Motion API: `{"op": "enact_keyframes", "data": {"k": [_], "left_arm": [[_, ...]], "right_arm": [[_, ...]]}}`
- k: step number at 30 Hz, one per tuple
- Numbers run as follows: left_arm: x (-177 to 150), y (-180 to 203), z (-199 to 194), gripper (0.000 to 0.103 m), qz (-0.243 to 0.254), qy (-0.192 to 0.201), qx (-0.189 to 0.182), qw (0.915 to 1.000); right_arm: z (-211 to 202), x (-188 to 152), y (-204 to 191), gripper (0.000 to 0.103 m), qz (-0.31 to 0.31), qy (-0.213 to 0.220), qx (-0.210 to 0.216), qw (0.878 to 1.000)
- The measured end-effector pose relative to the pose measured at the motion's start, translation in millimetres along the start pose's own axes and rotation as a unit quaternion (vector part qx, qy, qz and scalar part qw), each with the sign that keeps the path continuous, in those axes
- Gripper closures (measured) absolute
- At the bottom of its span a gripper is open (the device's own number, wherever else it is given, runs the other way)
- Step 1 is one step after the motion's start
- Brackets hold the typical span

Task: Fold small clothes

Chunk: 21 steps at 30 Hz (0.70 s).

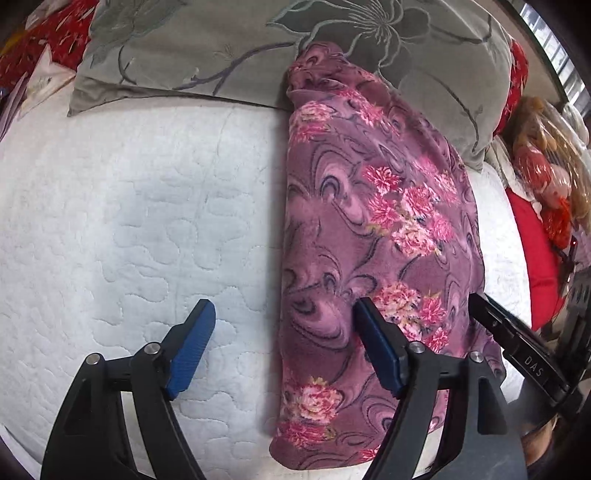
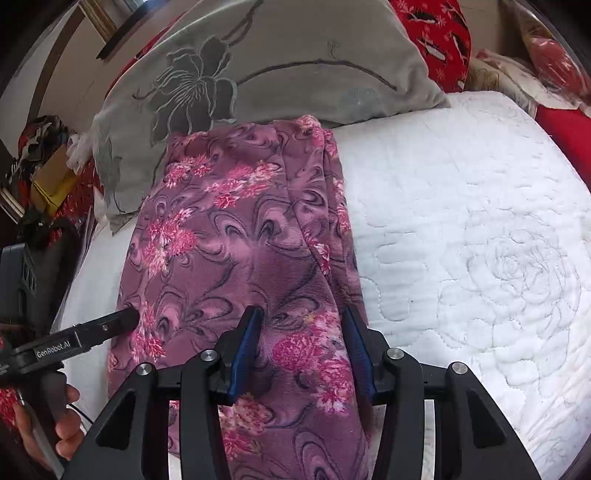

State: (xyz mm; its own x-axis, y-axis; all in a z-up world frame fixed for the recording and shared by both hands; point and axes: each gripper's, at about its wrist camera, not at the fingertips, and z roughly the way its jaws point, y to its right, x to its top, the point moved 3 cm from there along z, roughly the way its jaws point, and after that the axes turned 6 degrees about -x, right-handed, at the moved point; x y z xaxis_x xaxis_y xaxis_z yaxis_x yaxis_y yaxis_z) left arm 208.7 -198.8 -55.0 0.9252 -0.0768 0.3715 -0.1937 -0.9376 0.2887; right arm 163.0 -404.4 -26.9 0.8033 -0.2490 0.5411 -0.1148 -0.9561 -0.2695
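Observation:
A purple fleece garment with pink flowers (image 1: pixel 369 229) lies folded into a long strip on the white quilted bed cover (image 1: pixel 129 221). Its far end rests on a grey pillow (image 1: pixel 221 48). My left gripper (image 1: pixel 284 310) stands open across the strip's left edge, one blue pad over the quilt and the other over the fabric. In the right wrist view, my right gripper (image 2: pixel 302 315) hangs open over the near part of the garment (image 2: pixel 236 229), with fabric under and between its pads. A black finger (image 2: pixel 110 325) of the left gripper touches the strip's left edge.
The grey pillow (image 2: pixel 277 74) with a dark flower print lies across the far end of the bed. Red patterned cushions (image 2: pixel 439 33) and cluttered bags (image 1: pixel 543 166) line the sides. A hand (image 2: pixel 55 424) holds the left gripper's handle. Bare quilt (image 2: pixel 480 258) stretches beside the strip.

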Motion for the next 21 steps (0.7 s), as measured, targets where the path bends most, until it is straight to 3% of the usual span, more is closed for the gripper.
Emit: {"op": "enact_keyframes", "data": {"k": [7,13,16,18,21], "left_arm": [[1,0,1,0.025,-0.002,-0.006,-0.007,1.0000],[3,-5,0,0.025,-0.006,-0.013,-0.019,0.9997],[9,-11,-3,0.025,-0.022,-0.017,-0.046,0.9985],[22,-15,-8,0.025,-0.035,-0.008,-0.066,0.9972],[44,-15,-6,0.025,-0.034,-0.002,-0.062,0.9975]], "right_arm": [[-13,13,-12,0.055,-0.054,-0.034,-0.024,0.998],[-31,31,-19,0.046,-0.050,-0.104,0.068,0.991],[-24,48,-10,0.043,-0.049,-0.080,0.011,0.996],[-10,62,5,0.043,-0.001,-0.069,0.007,0.998],[12,79,18,0.043,0.048,-0.043,0.004,0.998]]}}
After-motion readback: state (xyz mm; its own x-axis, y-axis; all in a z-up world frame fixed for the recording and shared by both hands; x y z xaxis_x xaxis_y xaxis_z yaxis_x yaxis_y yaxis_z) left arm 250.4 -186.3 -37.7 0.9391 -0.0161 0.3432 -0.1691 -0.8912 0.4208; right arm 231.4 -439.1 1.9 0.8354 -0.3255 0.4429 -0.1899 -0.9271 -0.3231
